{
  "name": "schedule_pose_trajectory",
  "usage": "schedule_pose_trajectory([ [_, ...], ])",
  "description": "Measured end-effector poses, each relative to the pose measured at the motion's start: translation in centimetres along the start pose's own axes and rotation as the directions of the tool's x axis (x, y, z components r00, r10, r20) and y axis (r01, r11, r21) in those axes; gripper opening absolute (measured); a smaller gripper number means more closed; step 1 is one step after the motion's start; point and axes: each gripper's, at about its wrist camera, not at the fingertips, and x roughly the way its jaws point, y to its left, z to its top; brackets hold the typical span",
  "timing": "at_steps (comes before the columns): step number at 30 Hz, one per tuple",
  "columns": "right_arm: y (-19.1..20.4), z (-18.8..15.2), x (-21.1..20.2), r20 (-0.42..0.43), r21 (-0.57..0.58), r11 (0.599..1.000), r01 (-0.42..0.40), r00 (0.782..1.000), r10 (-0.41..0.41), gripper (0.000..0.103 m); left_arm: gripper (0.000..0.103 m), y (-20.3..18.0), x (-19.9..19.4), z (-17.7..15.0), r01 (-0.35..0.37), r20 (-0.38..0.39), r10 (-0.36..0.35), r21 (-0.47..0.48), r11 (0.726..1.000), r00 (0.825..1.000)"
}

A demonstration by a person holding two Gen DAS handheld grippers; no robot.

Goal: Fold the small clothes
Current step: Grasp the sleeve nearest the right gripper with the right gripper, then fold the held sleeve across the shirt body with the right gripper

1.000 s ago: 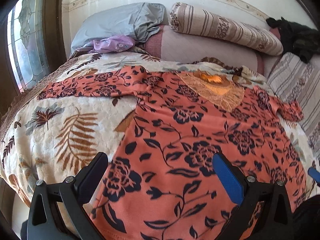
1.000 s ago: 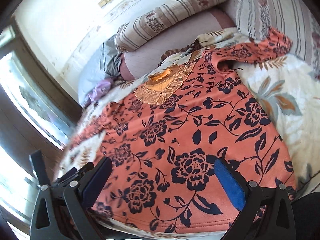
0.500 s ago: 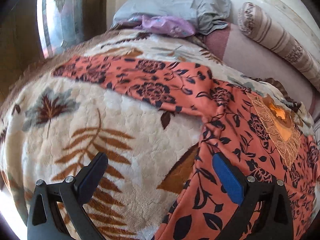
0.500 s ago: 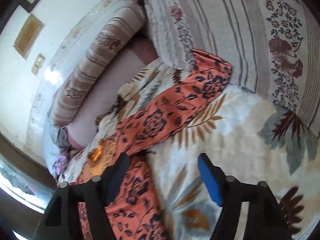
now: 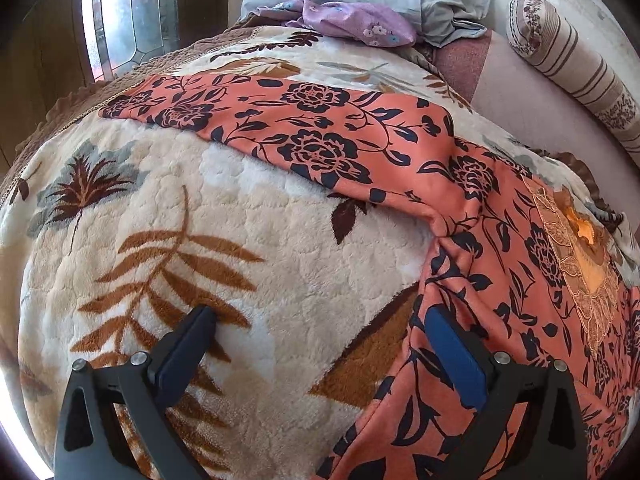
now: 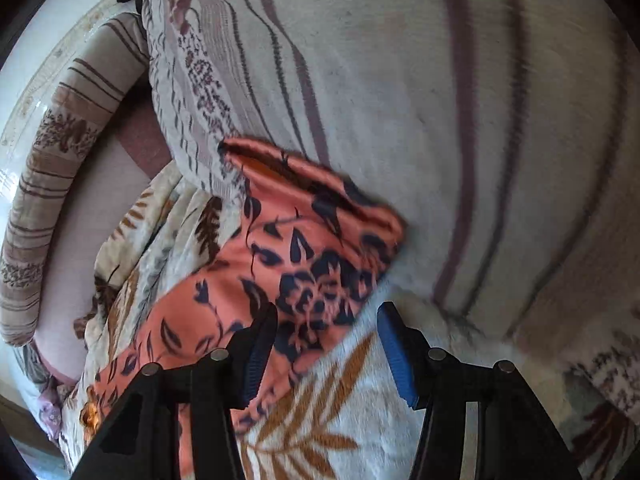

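Floral blouse (image 5: 328, 148) lies spread on the leaf-print blanket (image 5: 248, 248), both tools (image 5: 320, 344) (image 6: 326, 344) hovering agape, gripping nothing.

Coral navy-flowered top (image 5: 360, 140) on cream leaf-print blanket (image 5: 280, 248).

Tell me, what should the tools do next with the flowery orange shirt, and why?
Probably the right tool should ease forward and close on the sleeve end just ahead of it. Its jaws are open with nothing gripped, and that sleeve lies spread out against the striped cushion. The shirt is still flat and unfolded on the blanket, so folding a sleeve inward looks like the first step.
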Motion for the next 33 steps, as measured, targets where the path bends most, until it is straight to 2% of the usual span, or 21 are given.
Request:
schedule_pose_trajectory([
  [2, 0.8, 0.9, 0.8, -0.001, -0.036, 0.998, 0.042, 0.999, -0.042, 0.047, 0.103, 0.0, 0.0, 0.0, -0.002, 0.001, 0.002, 0.002, 1.0, 1.0],
  [3, 1.2, 1.3, 1.1, -0.014, -0.058, 0.996, 0.067, 0.998, -0.068, 0.026, 0.103, 0.0, 0.1, 0.0, -0.004, 0.0, 0.004, 0.003, 1.0, 1.0],
  [4, 1.8, 1.7, 1.3, -0.024, -0.092, 0.992, 0.086, 0.996, -0.089, 0.013, 0.103, -0.1, 0.1, 0.0, -0.005, -0.001, 0.005, 0.004, 1.0, 1.0],
  [5, 3.2, 1.6, 0.8, -0.015, -0.137, 0.985, 0.101, 0.994, -0.104, 0.009, 0.103, -0.1, 0.2, 0.0, -0.005, -0.003, 0.005, 0.002, 1.0, 1.0],
  [9, 9.9, 2.1, -4.0, 0.056, -0.33, 0.943, 0.045, 0.998, -0.028, 0.008, 0.103, 0.2, 0.1, 0.4, 0.013, -0.014, -0.013, -0.025, 1.0, 1.0],
  [13, 19.4, 1.3, -11.9, 0.095, -0.479, 0.874, -0.086, 0.984, 0.149, 0.007, 0.103, 1.3, -0.4, 0.7, 0.063, -0.028, -0.066, -0.084, 0.994, 0.997],
  [15, 24.3, -0.4, -16.5, 0.092, -0.545, 0.822, -0.166, 0.962, 0.256, 0.007, 0.103, 2.0, -0.7, 0.7, 0.08, -0.027, -0.084, -0.121, 0.989, 0.996],
  [17, 29.0, -3.3, -20.6, 0.067, -0.604, 0.757, -0.248, 0.931, 0.358, 0.007, 0.103, 2.5, -1.1, 0.8, 0.094, -0.024, -0.099, -0.149, 0.984, 0.995],
  [20, 34.2, -8.7, -24.0, -0.017, -0.646, 0.669, -0.368, 0.883, 0.47, 0.007, 0.103, 3.1, -2.0, 0.8, 0.084, 0.003, -0.085, -0.159, 0.984, 0.996],
  [23, 37.2, -15.3, -23.4, -0.128, -0.619, 0.618, -0.484, 0.839, 0.529, 0.008, 0.103, 3.5, -2.8, 0.9, 0.085, 0.029, -0.081, -0.155, 0.984, 0.996],
  [25, 37.7, -19.3, -20.4, -0.219, -0.56, 0.629, -0.538, 0.829, 0.514, 0.008, 0.103, 3.8, -3.1, 1.1, 0.091, 0.04, -0.086, -0.153, 0.984, 0.996],
  [27, 37.2, -23.9, -15.8, -0.326, -0.51, 0.67, -0.539, 0.842, 0.429, 0.022, 0.103, 3.9, -3.2, 1.2, 0.102, 0.042, -0.096, -0.153, 0.983, 0.994],
  [29, 35.8, -28.3, -9.5, -0.437, -0.475, 0.731, -0.49, 0.852, 0.287, 0.081, 0.103, 4.0, -3.3, 1.3, 0.12, 0.042, -0.115, -0.151, 0.981, 0.992],
  [31, 33.0, -31.6, -5.5, -0.508, -0.463, 0.766, -0.446, 0.842, 0.184, 0.082, 0.103, 3.9, -3.2, 1.4, 0.126, 0.034, -0.122, -0.142, 0.982, 0.992],
  [32, 31.5, -32.6, -4.7, -0.517, -0.463, 0.772, -0.436, 0.84, 0.164, 0.082, 0.103, 3.9, -3.2, 1.3, 0.129, 0.032, -0.126, -0.139, 0.982, 0.992],
  [33, 30.2, -32.9, -4.8, -0.518, -0.458, 0.762, -0.458, 0.834, 0.191, 0.082, 0.103, 3.8, -3.3, 1.4, 0.134, 0.033, -0.131, -0.138, 0.981, 0.991],
])
